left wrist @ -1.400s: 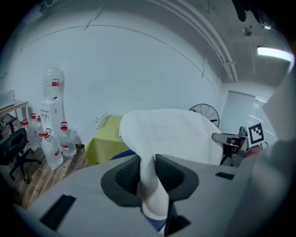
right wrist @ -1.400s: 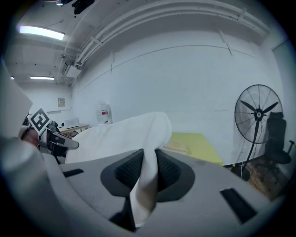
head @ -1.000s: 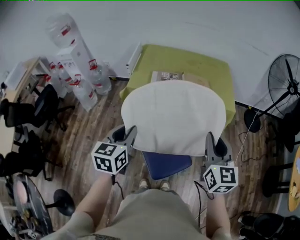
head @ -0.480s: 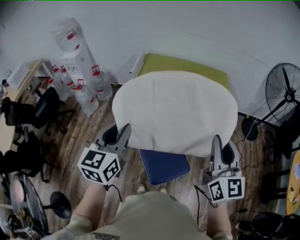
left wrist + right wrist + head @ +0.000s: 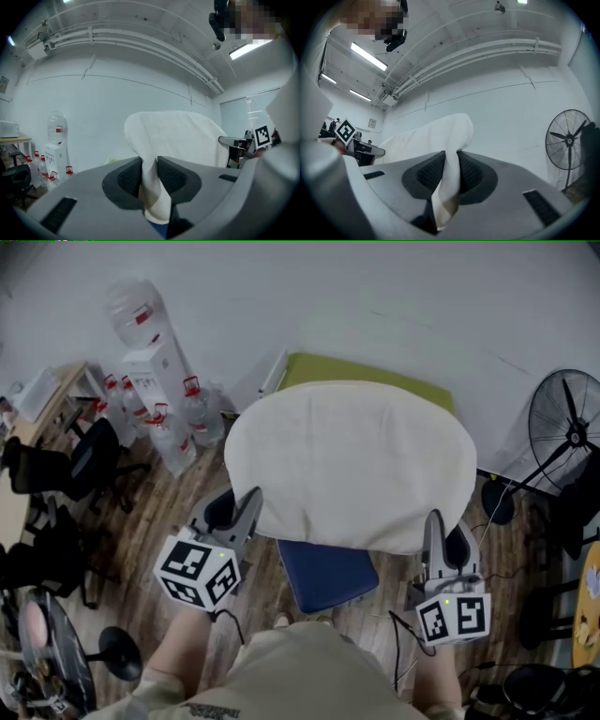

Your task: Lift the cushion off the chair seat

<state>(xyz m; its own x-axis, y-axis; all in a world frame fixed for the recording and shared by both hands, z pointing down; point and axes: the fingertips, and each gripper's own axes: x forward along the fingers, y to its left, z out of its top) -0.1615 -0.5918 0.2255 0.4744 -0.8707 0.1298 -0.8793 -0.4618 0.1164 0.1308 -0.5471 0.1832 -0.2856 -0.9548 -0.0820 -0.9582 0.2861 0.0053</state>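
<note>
One cushion (image 5: 352,460) hangs over seemingly wooden floor (image 5: 173,521).

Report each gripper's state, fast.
Left gripper: closed on the cushion edge.
Right gripper: closed on the cushion's opposite edge.
</note>
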